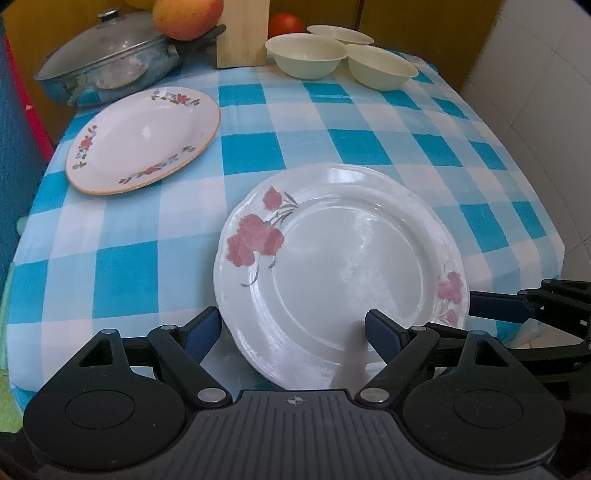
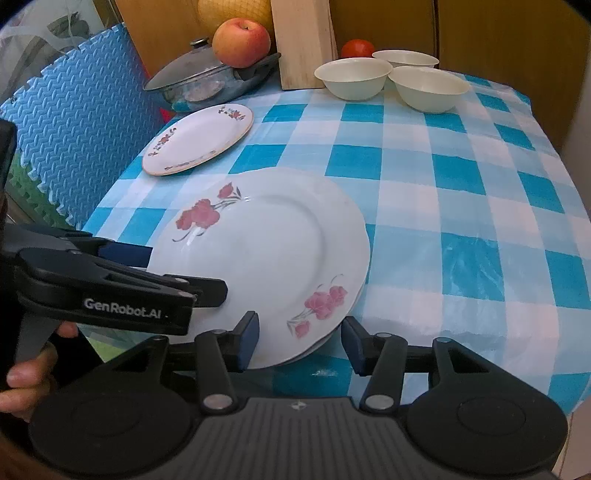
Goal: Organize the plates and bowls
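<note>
My left gripper (image 1: 293, 328): jaws spread, straddling near rim of pink-flower plate (image 1: 343, 273), not pinching.
My right gripper (image 2: 300, 343): jaws apart, either side of same plate's near-right edge; second rim visible beneath it.
Pink-flower plate: near edge of checked tablecloth (image 1: 332, 110).
Orange-rimmed floral plate (image 1: 144, 138): far left, apart.
Three cream bowls (image 1: 306, 55): clustered at far edge.
Lidded pan (image 1: 107, 70), apple (image 1: 186, 16), wooden board (image 1: 242, 33), tomato (image 1: 286, 24): behind.
</note>
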